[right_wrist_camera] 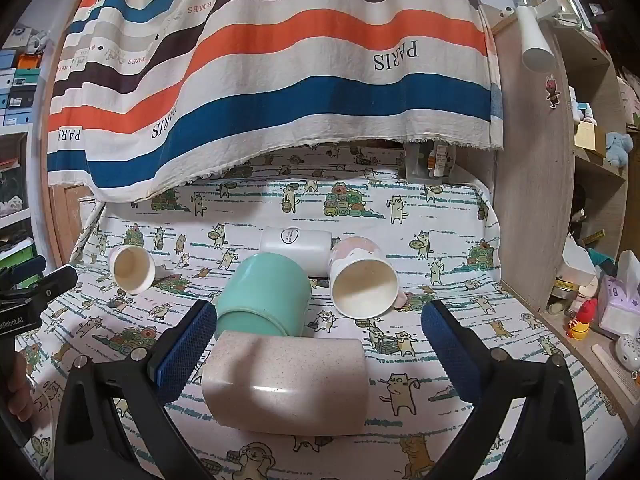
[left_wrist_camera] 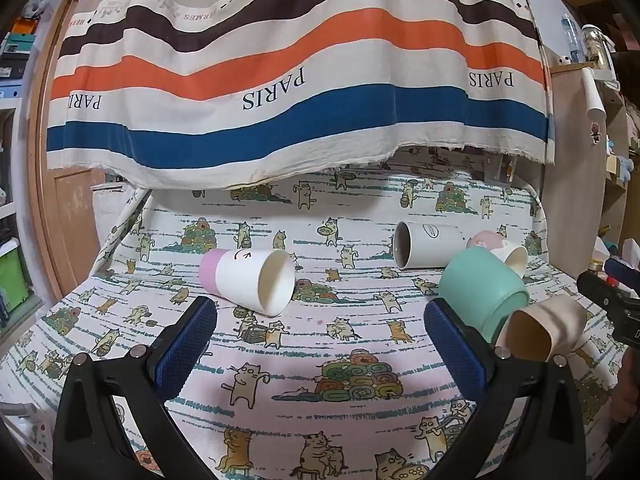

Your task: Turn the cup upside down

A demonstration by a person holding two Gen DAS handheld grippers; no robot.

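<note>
Several cups lie on their sides on a cat-print cloth. A white cup with a pink base (left_wrist_camera: 248,280) lies just beyond my open, empty left gripper (left_wrist_camera: 320,340); it also shows in the right wrist view (right_wrist_camera: 132,269). A beige speckled cup (right_wrist_camera: 286,388) lies between the fingers of my open right gripper (right_wrist_camera: 318,344), not gripped; it also shows in the left wrist view (left_wrist_camera: 546,330). A teal cup (right_wrist_camera: 266,294) (left_wrist_camera: 482,292), a white cup (right_wrist_camera: 296,242) (left_wrist_camera: 426,246) and a pink-and-white cup (right_wrist_camera: 362,282) (left_wrist_camera: 502,250) lie behind it.
A striped "PARIS" cloth (left_wrist_camera: 300,80) hangs over the back of the table. A wooden shelf unit (right_wrist_camera: 532,200) with tissues and small toys (right_wrist_camera: 582,318) stands at the right. Storage boxes (right_wrist_camera: 16,80) are stacked at the far left.
</note>
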